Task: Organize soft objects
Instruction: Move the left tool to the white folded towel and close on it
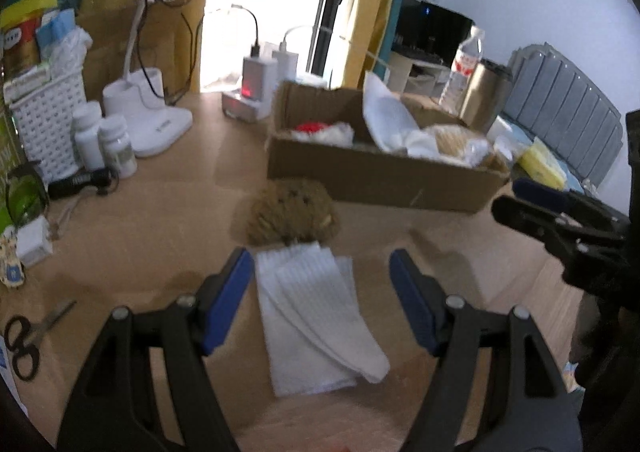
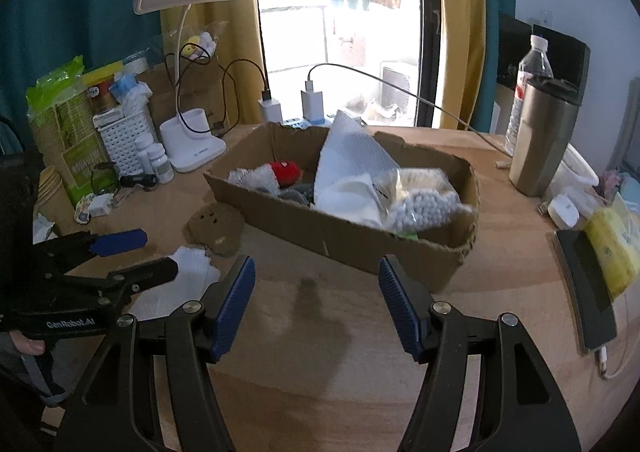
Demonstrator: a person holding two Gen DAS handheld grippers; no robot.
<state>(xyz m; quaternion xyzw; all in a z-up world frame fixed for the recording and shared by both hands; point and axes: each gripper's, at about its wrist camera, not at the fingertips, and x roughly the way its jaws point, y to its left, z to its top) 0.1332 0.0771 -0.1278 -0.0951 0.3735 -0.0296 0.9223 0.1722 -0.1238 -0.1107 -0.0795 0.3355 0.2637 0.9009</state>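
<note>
Left gripper [image 1: 322, 284] spread wide, straddling white folded cloth [image 1: 316, 316] near the desk's [image 1: 160, 236] front edge, brown plush [image 1: 290, 214] touching its far end. Right gripper [image 2: 316, 288] likewise parted, empty, facing cardboard box [image 2: 360, 240] at mid-desk. Best lowered squarely, pinching both cloth layers together mid-length, then lifted clear of the plush toward the box.

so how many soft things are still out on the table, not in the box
2: a brown plush in front of the cardboard box, and a folded white cloth just nearer, between the open left tongs. None seem hidden.
</note>
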